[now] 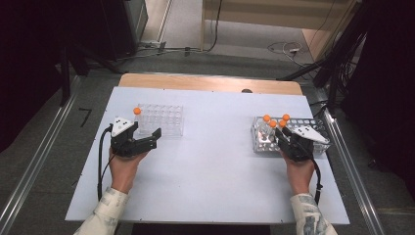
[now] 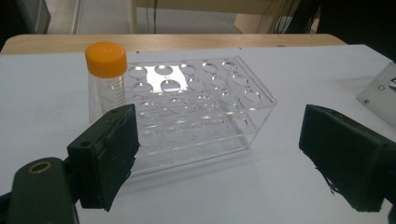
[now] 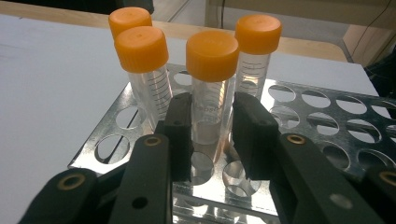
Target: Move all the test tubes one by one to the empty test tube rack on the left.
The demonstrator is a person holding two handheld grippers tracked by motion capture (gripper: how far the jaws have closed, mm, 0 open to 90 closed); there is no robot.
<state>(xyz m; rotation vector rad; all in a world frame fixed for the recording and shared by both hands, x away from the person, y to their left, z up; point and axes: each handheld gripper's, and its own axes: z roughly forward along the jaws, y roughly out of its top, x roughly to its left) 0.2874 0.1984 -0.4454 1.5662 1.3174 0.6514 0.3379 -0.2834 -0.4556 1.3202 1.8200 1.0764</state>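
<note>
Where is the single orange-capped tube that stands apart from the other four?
High view, table's left: the lone tube stands in the clear rack's far-left corner, just beyond the left tool.

The right gripper (image 3: 212, 135) has its jaws drawn in close, pads pressing both sides of what stands between them. The left gripper (image 2: 219, 154) holds its jaws spread wide, nothing between them.

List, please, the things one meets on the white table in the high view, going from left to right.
Left tool → orange-capped tube standing alone in the clear plastic rack → bare white table → four orange-capped tubes in the metal rack → right tool, shut on one of them.
</note>
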